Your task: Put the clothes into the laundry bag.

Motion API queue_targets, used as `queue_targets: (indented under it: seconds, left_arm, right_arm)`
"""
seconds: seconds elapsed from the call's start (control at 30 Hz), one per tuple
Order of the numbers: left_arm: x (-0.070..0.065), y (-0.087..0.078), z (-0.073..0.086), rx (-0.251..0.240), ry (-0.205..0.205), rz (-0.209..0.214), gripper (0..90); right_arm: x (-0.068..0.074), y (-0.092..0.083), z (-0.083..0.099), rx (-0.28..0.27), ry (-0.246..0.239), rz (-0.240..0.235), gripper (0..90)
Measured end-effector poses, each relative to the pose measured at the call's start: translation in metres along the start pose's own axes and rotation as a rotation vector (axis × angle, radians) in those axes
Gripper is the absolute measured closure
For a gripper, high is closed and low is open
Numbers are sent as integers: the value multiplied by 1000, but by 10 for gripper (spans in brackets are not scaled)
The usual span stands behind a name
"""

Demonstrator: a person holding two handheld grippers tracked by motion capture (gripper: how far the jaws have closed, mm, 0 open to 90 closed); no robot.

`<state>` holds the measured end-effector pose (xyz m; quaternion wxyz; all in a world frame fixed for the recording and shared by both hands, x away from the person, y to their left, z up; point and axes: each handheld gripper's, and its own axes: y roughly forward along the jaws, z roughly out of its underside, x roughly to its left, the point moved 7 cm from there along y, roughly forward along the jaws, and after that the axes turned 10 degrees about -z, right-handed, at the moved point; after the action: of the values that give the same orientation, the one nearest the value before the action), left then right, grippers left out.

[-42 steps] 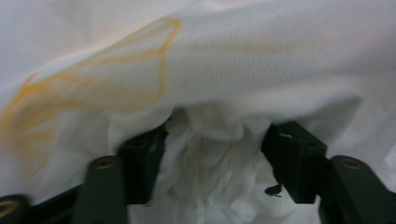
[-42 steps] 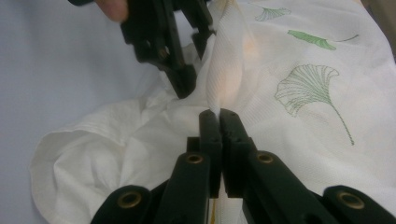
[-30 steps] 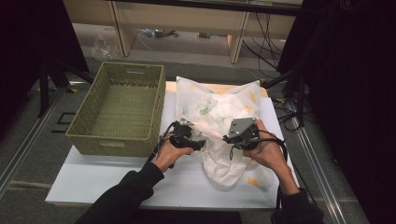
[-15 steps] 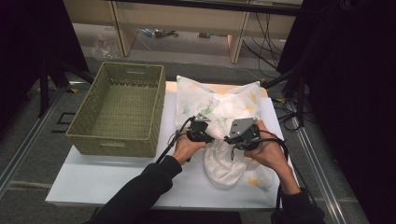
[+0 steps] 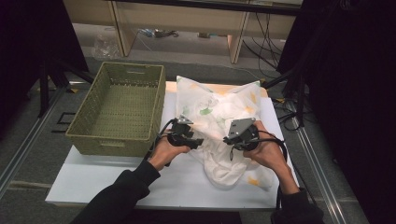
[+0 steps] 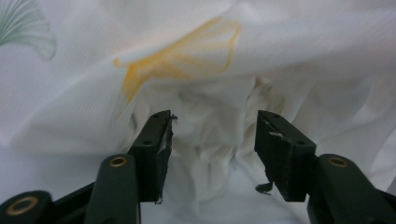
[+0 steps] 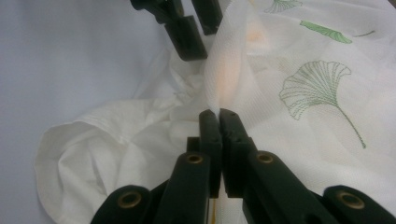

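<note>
An empty green wicker basket (image 5: pixel 119 109) sits at the bench's (image 5: pixel 112 179) left, just beside the rumpled leaf-print pillowcase (image 5: pixel 224 116). The right claw (image 7: pixel 218 116) pinches a fold of it. The left claw (image 6: pixel 212 140), shut half a second ago, has just been opening, crumpled cloth between its jaws.

Grey floor (image 5: pixel 56 56), wooden shelving (image 5: pixel 187 18), dark curtains (image 5: pixel 355 93)
</note>
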<state>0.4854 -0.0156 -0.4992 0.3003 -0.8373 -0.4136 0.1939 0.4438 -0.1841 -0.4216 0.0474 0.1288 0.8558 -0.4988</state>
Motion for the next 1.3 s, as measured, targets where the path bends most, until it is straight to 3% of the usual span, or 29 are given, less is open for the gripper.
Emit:
queue_targets:
  seconds: [0.2, 0.3, 0.37, 0.4, 0.47, 0.57, 0.63, 0.67, 0.77, 0.83, 0.87, 0.97, 1.07, 1.17, 1.23, 1.3]
  left_arm:
    - [2, 23, 5, 14, 6, -39, 439]
    - [-2, 41, -1, 4, -51, -13, 485]
    - [-8, 47, -5, -7, -17, 20, 680]
    - [-12, 51, -8, -20, 1, 11, 770]
    - [-17, 53, -11, -32, 2, 30, 843]
    - [-23, 56, -17, -53, -27, 45, 868]
    - [-28, 57, -20, -59, -22, 75, 868]
    - [-28, 58, -21, -65, -12, 62, 866]
    - [-24, 63, -21, -56, -42, 52, 836]
    - [-22, 59, -19, -46, -9, 40, 771]
    - [-21, 53, -17, -40, 6, 35, 734]
    - [-16, 31, -13, -38, -7, 42, 583]
    - [-12, 9, -6, -35, 16, 25, 518]
    - [-6, -4, 5, -20, 39, -5, 524]
    - [-5, -8, 13, 6, 60, -9, 536]
    - [-1, -8, 17, 18, 75, -41, 573]
  right_arm:
    - [2, 1, -1, -3, 16, -6, 898]
    - [2, 1, -1, -7, 17, -5, 898]
    - [1, 1, -1, -8, 11, -5, 898]
    - [0, 0, 0, 1, -2, 0, 898]
    - [1, 0, 1, -2, 10, -8, 898]
    - [1, 1, 1, 0, 9, -6, 898]
    - [1, 2, 1, 3, 5, -5, 898]
    - [0, 2, 1, 9, -4, 0, 898]
    - [1, 1, 1, 0, 12, -6, 898]
    - [1, 1, 2, 2, 8, -4, 898]
    - [1, 1, 2, 1, 8, -4, 898]
    - [0, 1, 2, -2, 12, -7, 898]
    - [0, 1, 2, -3, 15, -6, 898]
    - [-1, 1, 2, 6, 0, 1, 898]
    - [1, 1, 1, -1, 14, -7, 898]
    - [1, 1, 1, -3, 14, -6, 897]
